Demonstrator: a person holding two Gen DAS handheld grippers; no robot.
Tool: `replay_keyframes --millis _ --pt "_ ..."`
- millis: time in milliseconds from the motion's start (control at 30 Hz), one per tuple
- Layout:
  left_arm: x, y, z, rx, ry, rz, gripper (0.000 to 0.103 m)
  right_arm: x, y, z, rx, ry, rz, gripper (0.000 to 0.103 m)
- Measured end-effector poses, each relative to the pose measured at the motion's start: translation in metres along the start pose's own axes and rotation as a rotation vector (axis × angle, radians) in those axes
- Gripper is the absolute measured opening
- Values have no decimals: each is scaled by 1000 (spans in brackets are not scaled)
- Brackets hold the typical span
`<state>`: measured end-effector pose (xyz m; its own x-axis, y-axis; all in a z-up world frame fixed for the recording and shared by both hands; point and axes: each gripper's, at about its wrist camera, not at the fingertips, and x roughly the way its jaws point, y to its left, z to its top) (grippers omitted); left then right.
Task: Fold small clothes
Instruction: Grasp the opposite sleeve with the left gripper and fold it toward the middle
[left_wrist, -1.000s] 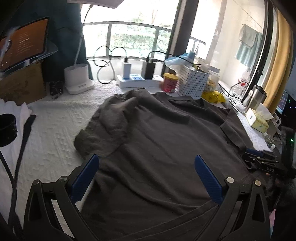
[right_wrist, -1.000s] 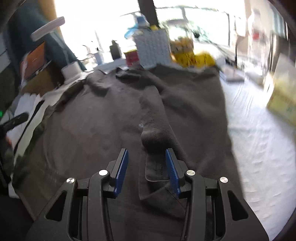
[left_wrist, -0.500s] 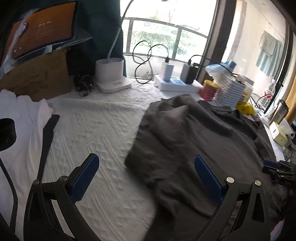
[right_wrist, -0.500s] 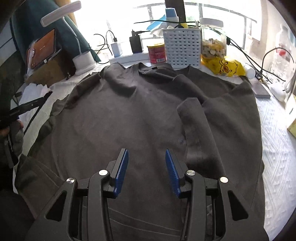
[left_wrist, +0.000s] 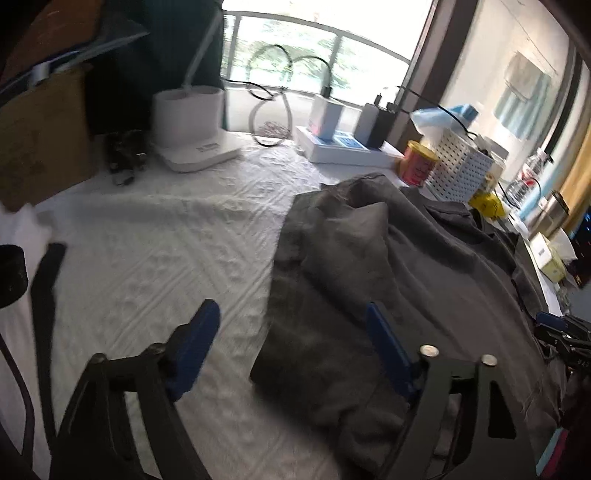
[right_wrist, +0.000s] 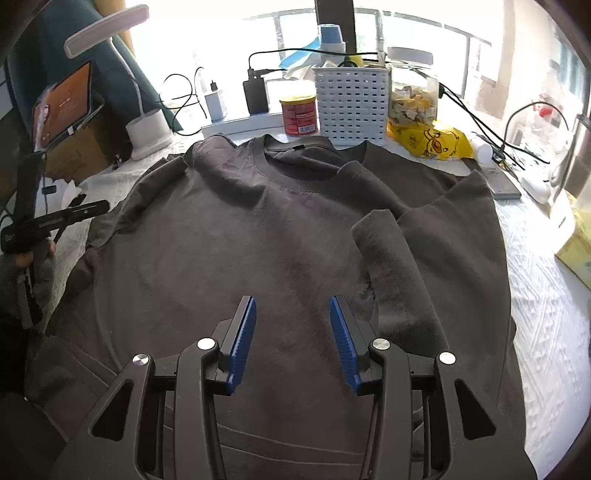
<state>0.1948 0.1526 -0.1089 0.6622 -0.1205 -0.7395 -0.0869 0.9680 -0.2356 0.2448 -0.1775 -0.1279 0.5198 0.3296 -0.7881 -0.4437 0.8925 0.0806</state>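
1. While the left gripper (left_wrist: 291, 339) is hovering over the left edge of the dark grey T-shirt (right_wrist: 258, 229), its jaws have just been closing, yet they are still standing apart: one blue pad is hanging over the white textured cloth (left_wrist: 155, 258) covering the table, the other over the folded sleeve (left_wrist: 332, 258), and the shirt's edge is lying below the gap without being pinched.
2. Lying spread across the table with its collar (right_wrist: 291, 162) pointing toward the window, the T-shirt is covering most of the cloth; its left sleeve is sitting bunched at the left edge in the left wrist view, which is blurred.
3. Hovering over the middle of the shirt's lower half, the right gripper (right_wrist: 291, 336) is holding its jaws partly apart with nothing between them, only flat fabric showing below.
4. Just right of that gripper, the right sleeve (right_wrist: 395, 273) is lying folded inward over the shirt's body, running toward the hem.
5. Behind the collar, a red can (right_wrist: 299, 114) is standing just left of a white perforated basket (right_wrist: 351, 103), and a yellow bag (right_wrist: 428, 140) is lying to the basket's right.
6. Farther left along the back, a white desk lamp (right_wrist: 147, 129) is standing near a power strip (left_wrist: 343, 147).
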Motion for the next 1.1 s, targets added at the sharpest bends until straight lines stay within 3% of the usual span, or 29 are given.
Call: replay_keyframes --millis 133,233,400,433,467,533,600,800,1100 --pt "16 -10 14 69 39 -32 77 -6 1 -4 36 -19 -16 44" --pt "33 -15 21 120 79 -6 77 -11 -1 -6 65 -38 -26 44" --pt "40 -19 23 213 76 27 76 -24 -1 -9 87 -75 -44 44" --pt "40 -20 23 221 68 45 67 -25 -2 -10 90 -78 -46 44" --pt "39 -20 21 229 55 76 45 -25 -3 -11 91 -76 -47 44" --pt "36 -20 20 226 43 73 12 -26 -6 -11 88 -75 -50 44" --pt "35 -22 19 236 42 80 5 -28 -7 -9 79 -79 -48 44" --pt "13 -22 14 185 -24 152 4 -37 -9 -2 38 -114 -16 44" --pt "-27 -52 14 183 -152 120 4 -45 -30 -10 58 -153 24 44"
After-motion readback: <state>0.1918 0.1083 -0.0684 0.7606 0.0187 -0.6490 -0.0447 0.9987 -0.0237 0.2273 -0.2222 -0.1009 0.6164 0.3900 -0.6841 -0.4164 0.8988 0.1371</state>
